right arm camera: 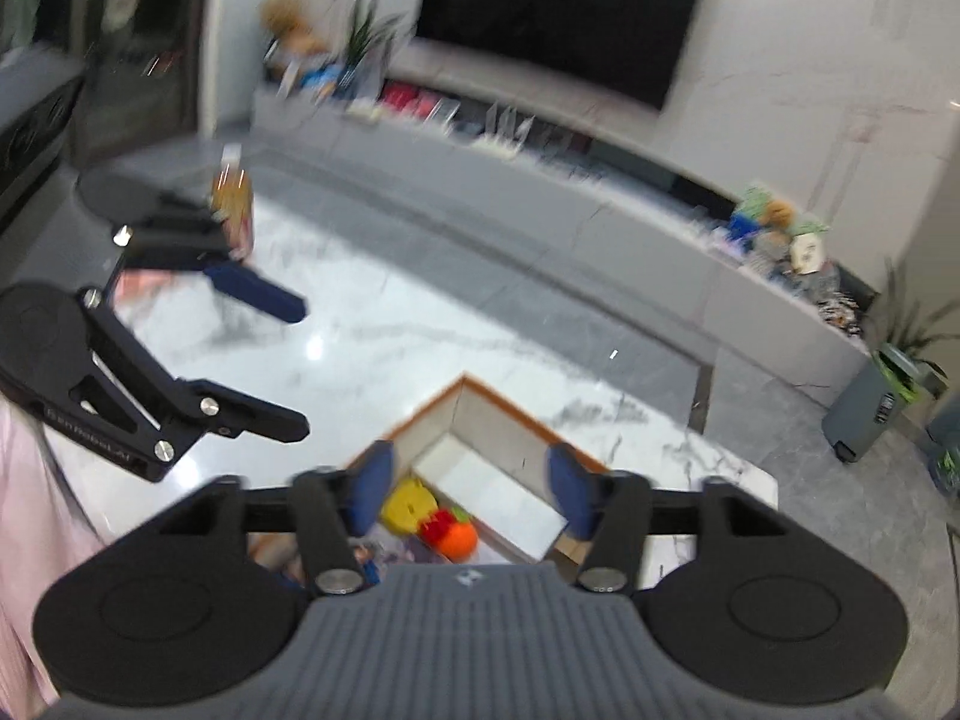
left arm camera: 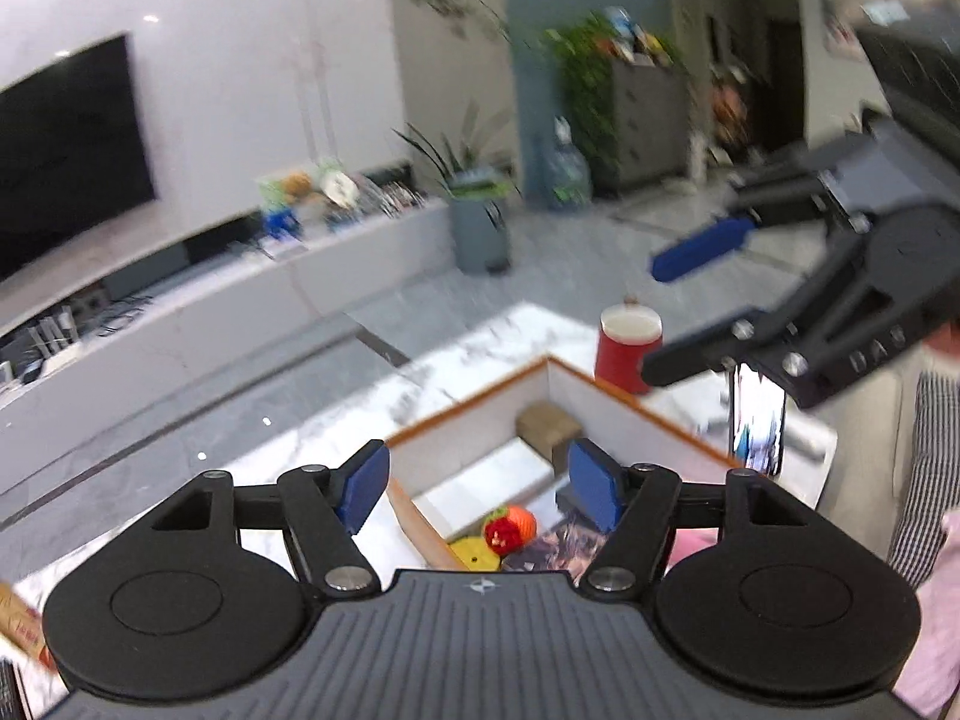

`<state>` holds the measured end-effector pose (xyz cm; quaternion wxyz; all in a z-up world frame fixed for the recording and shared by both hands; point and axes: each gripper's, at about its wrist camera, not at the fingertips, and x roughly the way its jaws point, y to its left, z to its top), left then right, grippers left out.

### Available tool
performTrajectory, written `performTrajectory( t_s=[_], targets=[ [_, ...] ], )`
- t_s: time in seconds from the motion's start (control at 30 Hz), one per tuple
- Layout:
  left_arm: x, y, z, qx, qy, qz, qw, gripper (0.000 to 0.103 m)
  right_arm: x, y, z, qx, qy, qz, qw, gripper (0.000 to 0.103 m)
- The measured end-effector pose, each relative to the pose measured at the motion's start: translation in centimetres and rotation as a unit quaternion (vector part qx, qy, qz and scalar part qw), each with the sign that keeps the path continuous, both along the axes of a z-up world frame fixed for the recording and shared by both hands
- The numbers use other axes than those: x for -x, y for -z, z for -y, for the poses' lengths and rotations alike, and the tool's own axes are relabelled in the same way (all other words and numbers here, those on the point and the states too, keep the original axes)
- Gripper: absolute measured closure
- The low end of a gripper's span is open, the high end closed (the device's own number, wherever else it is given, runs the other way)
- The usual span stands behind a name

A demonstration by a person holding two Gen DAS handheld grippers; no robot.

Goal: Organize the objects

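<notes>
A box with an orange-brown rim (left arm camera: 468, 402) (right arm camera: 510, 405) stands on the marble table. It holds a yellow toy (left arm camera: 474, 552) (right arm camera: 408, 504), a red-and-orange knitted toy (left arm camera: 510, 528) (right arm camera: 450, 531), a white flat box (left arm camera: 492, 474) (right arm camera: 498, 498), a brown cube (left arm camera: 546, 426) and a printed picture sheet. My left gripper (left arm camera: 477, 492) (right arm camera: 300, 366) hovers open above the box with nothing between its blue pads. My right gripper (right arm camera: 474, 486) (left arm camera: 653, 319) also hangs open and empty over the box, to the right of the left one.
On the table stand a red cup (left arm camera: 624, 354), an upright phone (left arm camera: 757, 420) and a yellow-labelled bottle (right arm camera: 231, 204). A person's striped sleeve (left arm camera: 930, 450) is at the right. Beyond the table edge are the tiled floor, a grey bin (left arm camera: 480, 228) (right arm camera: 864, 414) and the TV bench.
</notes>
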<state>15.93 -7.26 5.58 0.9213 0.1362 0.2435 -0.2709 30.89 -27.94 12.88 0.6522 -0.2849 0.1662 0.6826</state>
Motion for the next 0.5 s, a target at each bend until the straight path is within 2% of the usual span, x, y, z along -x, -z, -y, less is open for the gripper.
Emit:
performTrajectory(
  t_s=[0.17,0.3,0.4,0.5],
  targets=[
    [4.4,-1.1,-1.2,0.041,-0.057,0.037,0.9968,0.016,2.8,-0.7,5.5,-0.087,0.044,-0.029,0.995,0.027],
    [7.5,-0.6,-2.2,0.073,-0.118,0.068,0.9880,0.010,5.4,0.5,9.3,-0.147,0.093,-0.056,0.983,0.016],
    [9.6,0.6,-2.5,0.074,-0.165,0.092,0.9792,0.010,6.8,2.3,11.4,-0.166,0.118,-0.110,0.973,0.012],
    [11.2,1.8,-2.6,0.077,-0.207,0.103,0.9698,0.010,8.2,4.1,12.8,-0.171,0.152,-0.128,0.965,0.008]
  ],
)
